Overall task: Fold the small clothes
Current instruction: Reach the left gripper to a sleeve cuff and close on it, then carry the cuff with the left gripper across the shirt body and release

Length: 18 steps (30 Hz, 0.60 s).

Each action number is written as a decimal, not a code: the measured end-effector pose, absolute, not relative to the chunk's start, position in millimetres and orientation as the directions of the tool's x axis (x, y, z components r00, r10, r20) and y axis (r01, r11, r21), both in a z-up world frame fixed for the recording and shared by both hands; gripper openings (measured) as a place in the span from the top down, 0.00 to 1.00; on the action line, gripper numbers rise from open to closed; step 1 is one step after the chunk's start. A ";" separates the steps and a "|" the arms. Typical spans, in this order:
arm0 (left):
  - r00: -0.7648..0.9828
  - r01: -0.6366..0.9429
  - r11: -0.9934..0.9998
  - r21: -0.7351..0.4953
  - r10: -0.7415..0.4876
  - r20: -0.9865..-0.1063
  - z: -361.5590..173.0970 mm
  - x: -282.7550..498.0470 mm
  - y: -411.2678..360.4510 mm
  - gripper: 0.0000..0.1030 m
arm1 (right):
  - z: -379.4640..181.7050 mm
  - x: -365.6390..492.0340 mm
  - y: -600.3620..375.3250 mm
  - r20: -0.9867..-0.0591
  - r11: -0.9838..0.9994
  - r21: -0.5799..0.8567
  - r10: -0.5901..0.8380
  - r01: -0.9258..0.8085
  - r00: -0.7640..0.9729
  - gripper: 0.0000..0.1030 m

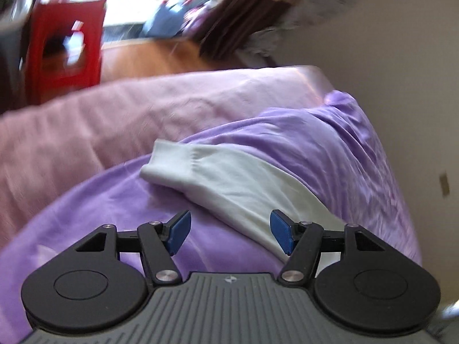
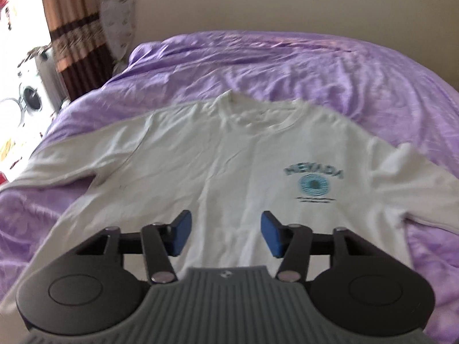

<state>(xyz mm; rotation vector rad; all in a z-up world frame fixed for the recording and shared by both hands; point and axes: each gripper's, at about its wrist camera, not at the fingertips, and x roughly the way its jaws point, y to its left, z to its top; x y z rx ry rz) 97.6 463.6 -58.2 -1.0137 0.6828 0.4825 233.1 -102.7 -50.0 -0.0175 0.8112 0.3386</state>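
Observation:
A white long-sleeved sweatshirt with a blue "NEVADA" print lies flat, front up, on a purple bedsheet, collar away from me. My right gripper is open and empty, hovering over the shirt's lower body. In the left wrist view one sleeve stretches across the purple sheet, its ribbed cuff at the far left. My left gripper is open and empty, just above the sleeve's near part.
A pink blanket lies beyond the purple sheet. A red plastic stool stands on the brown floor past the bed. A beige wall runs behind the bed, with brown curtains and a white appliance at the left.

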 end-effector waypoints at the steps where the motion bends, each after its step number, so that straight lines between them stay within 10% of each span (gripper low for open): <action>1: 0.694 -0.667 0.423 -0.614 0.051 -0.719 -68.9 99.6 470.3 0.28 | -54.1 233.2 -98.2 -0.715 0.942 0.104 0.294 -0.318 0.634 0.52; 8: 0.690 -0.720 0.170 -0.673 0.072 -0.720 -124.9 103.0 504.3 0.31 | -71.7 230.6 -78.6 -0.703 0.920 0.015 0.289 -0.392 0.650 0.52; 14: 0.727 -0.681 0.265 -0.683 0.125 -0.675 -106.5 104.9 503.0 0.89 | -82.1 237.2 -81.5 -0.716 0.924 -0.032 0.245 -0.382 0.653 0.54; 18: 0.767 -0.619 0.482 -0.621 0.197 -0.611 -50.1 110.2 474.1 0.93 | -91.2 239.5 -85.5 -0.737 0.933 -0.001 0.242 -0.359 0.631 0.65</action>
